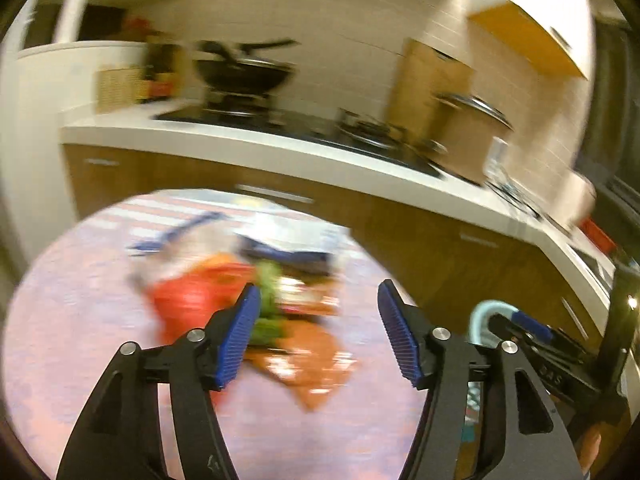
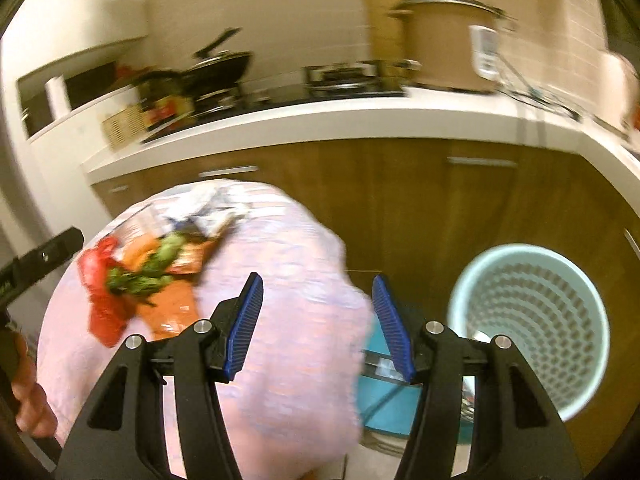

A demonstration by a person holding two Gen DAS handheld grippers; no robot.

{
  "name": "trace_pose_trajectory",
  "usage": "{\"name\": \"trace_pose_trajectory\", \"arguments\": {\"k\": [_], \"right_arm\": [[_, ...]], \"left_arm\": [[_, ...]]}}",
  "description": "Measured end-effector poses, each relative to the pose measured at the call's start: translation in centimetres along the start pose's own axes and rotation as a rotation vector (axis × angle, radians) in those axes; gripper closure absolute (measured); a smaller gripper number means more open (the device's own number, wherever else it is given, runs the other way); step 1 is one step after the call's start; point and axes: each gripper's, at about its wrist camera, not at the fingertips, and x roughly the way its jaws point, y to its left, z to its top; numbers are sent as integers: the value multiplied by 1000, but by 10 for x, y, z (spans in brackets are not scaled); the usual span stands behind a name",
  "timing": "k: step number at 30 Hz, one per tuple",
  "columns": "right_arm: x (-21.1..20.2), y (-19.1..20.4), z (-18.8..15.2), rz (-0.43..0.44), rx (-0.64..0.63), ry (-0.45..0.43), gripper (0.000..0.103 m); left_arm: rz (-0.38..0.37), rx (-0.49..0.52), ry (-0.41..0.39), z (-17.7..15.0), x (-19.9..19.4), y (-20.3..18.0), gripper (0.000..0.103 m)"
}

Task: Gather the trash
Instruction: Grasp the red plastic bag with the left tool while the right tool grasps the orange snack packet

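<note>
Left gripper point(image 1: 316, 332) jaws apart, empty, above trash pile point(image 1: 240, 300) on pink round table point(image 1: 80, 340). Right gripper point(image 2: 318, 326) jaws apart, empty, over table edge; mint basket point(image 2: 528, 332) right of table.

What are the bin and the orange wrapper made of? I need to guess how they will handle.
The bin looks like moulded plastic, pale mint and matt: its wall is a regular grid of holes. The orange wrapper looks like thin glossy plastic film or foil, flat with bright glints, but blur leaves that open.

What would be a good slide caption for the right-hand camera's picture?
Open right gripper above a round pink-clothed table strewn with wrappers, pale-blue mesh bin beside it.
</note>
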Motion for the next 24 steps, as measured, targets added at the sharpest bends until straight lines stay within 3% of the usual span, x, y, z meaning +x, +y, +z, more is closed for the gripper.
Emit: {"name": "trace_pose_trajectory", "arguments": {"k": [5, 6, 11, 16, 19, 20, 24], "right_arm": [[22, 52, 3, 78, -66, 1, 49], [27, 61, 2, 89, -77, 3, 49], [54, 88, -9, 130, -109, 19, 49], [81, 100, -23, 147, -112, 73, 49], [86, 105, -25, 142, -133, 84, 49], [86, 106, -25, 144, -141, 80, 49], [89, 113, -26, 143, -167, 101, 49]], "left_arm": [[91, -77, 3, 6, -5, 54, 38], [95, -88, 16, 5, -3, 61, 33], [69, -109, 100, -2, 23, 82, 25], [36, -170, 169, -10, 54, 95, 24], [12, -204, 171, -13, 61, 101, 29], [-5, -211, 168, -13, 62, 102, 40], [-66, -216, 159, -13, 61, 104, 61]]}}
